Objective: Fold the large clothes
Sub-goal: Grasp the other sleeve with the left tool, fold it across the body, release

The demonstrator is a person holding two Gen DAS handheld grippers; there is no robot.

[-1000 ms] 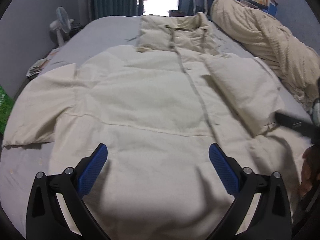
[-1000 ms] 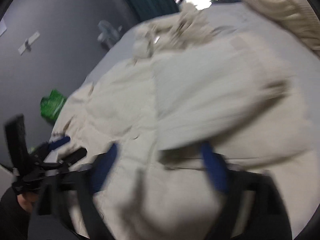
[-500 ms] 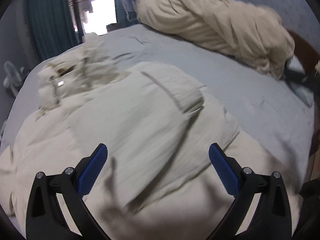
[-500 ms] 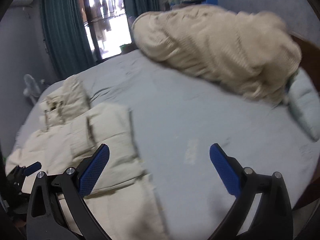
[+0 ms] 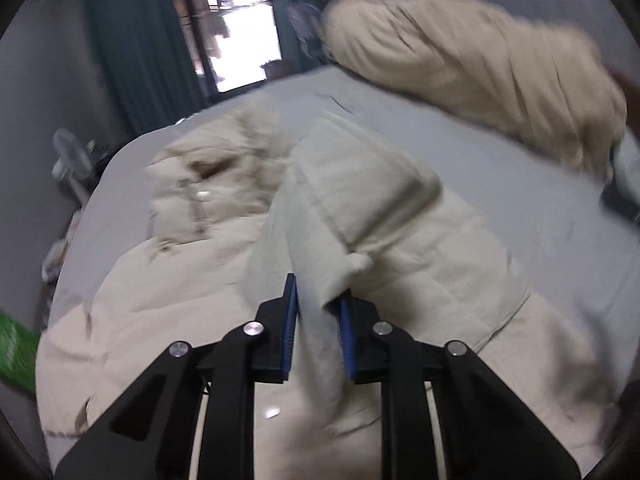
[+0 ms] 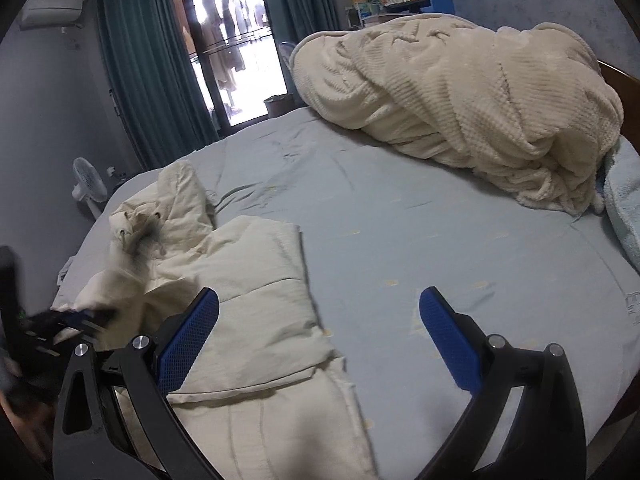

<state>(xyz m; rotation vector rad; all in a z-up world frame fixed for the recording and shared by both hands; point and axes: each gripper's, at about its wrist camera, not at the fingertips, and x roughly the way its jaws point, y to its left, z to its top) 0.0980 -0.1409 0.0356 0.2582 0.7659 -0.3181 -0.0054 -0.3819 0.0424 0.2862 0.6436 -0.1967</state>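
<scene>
Left gripper: I have its blue fingers drawn close together, pinching a fold of the cream coat between them. The frame is blurred, so I think it is the sleeve or side panel, but I cannot say which.

Right gripper: fingers spread wide with nothing between them; I see only bare bed sheet in the gap.

Coat, from my left camera: it spreads ahead of the fingers and to both sides, with a thick folded part rising just beyond the fingertips.

Coat, from my right camera: the coat lies under and beyond the left finger, its hood end farther ahead on that side. The right finger hangs over sheet alone.

Blanket: a cream heap far ahead, to the right of both fingers, well apart from the coat.

Fan: beside the bed, far left of the fingers.

Curtains: dark teal, straight ahead at the window.
</scene>
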